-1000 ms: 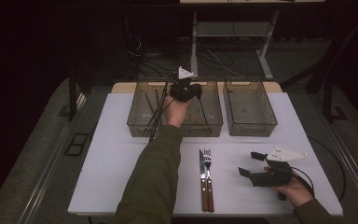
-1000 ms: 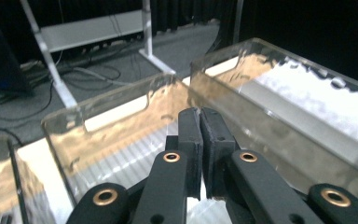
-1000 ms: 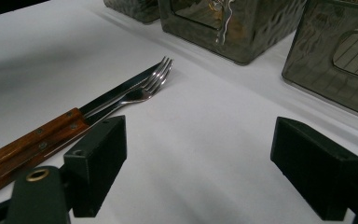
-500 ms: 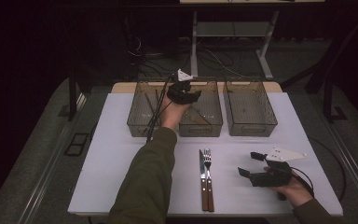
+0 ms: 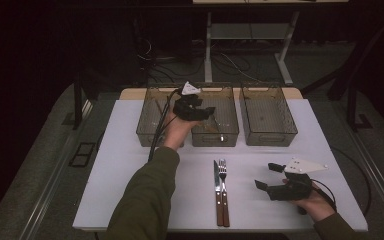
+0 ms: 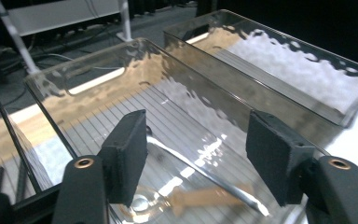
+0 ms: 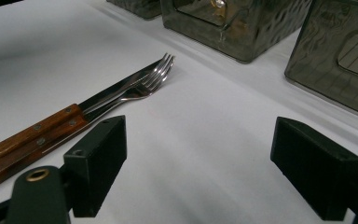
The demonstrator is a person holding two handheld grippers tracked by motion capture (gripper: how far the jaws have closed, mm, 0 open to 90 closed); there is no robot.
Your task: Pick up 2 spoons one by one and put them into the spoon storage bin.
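My left gripper [image 5: 200, 112] hovers over the middle clear bin [image 5: 215, 142]. Its jaws have just been opening and stand apart with nothing between them [image 6: 196, 144]. Under them, a wooden-handled spoon [image 6: 186, 198] lies on the ribbed floor of that bin, also visible from above as the spoon [image 5: 211, 129]. My right gripper [image 5: 269, 176] rests low at the table's front right, open and empty [image 7: 200, 163]. To its left a knife [image 5: 217, 192] and a fork [image 5: 224, 190] with wooden handles lie side by side on the white table, tips pointing away; the fork [image 7: 144, 86] lies nearer than the knife [image 7: 112, 91].
Three clear bins stand in a row at the back of the table: the left bin [image 5: 150, 135], the middle one, and the right bin [image 5: 267, 137]. The left gripper's cable hangs over the left bin. White tabletop [image 5: 130, 190] spreads in front of the bins.
The left gripper's jaws have come apart, and the hand has drawn back a little toward the near side above the middle bin. The right hand has stayed put.
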